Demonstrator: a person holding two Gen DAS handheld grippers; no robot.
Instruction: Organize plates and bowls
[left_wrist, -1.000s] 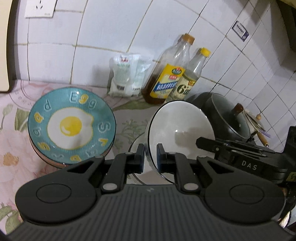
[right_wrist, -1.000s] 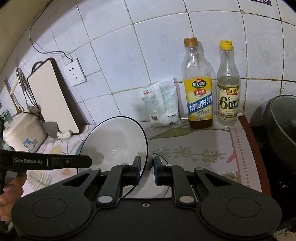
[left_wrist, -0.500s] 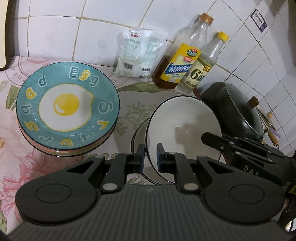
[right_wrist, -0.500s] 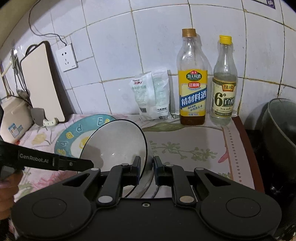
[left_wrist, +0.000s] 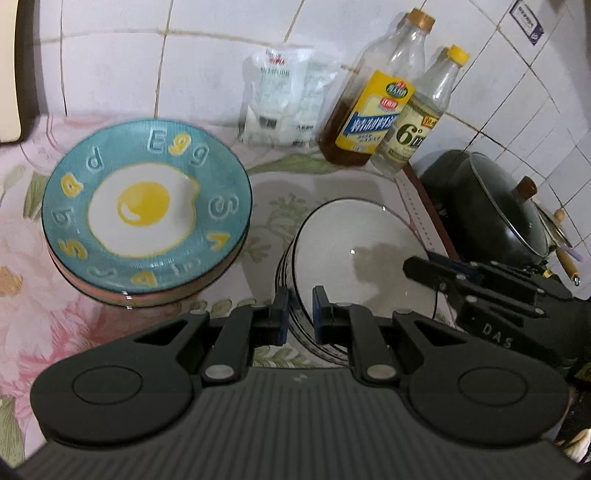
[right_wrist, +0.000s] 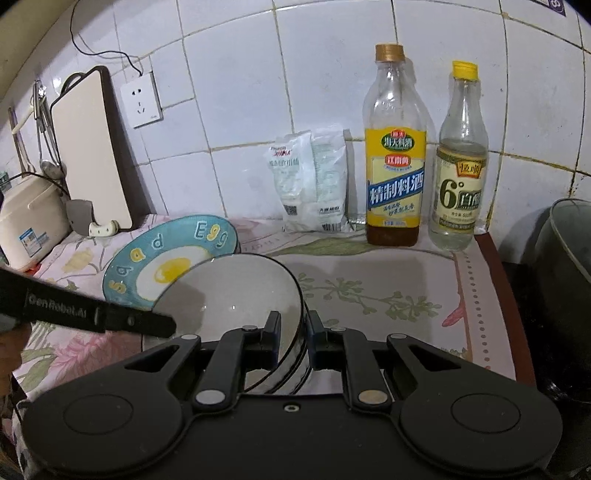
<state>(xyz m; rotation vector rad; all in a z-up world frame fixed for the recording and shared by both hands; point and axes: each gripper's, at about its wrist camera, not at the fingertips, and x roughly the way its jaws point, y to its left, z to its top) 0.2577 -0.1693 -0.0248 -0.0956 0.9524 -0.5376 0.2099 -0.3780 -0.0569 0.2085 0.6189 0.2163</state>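
A white bowl with a black rim (left_wrist: 364, 254) sits nested on other bowls on the flowered counter, also seen in the right wrist view (right_wrist: 236, 291). My left gripper (left_wrist: 298, 314) straddles its left rim, jaws slightly apart. My right gripper (right_wrist: 293, 334) straddles its right rim in the same way, and shows in the left wrist view (left_wrist: 417, 266). A teal egg plate (left_wrist: 147, 206) tops a stack of plates to the left, also in the right wrist view (right_wrist: 166, 254).
Against the tiled wall stand a cooking-wine bottle (right_wrist: 394, 162), a vinegar bottle (right_wrist: 460, 166) and a white salt bag (right_wrist: 312, 184). A lidded black wok (left_wrist: 495, 214) sits right of the counter. A cutting board (right_wrist: 86, 151) and rice cooker (right_wrist: 26, 225) stand far left.
Both grippers lowered the tilted bowl until it nests level on the bowl stack. Their jaws have widened slightly around the rim.
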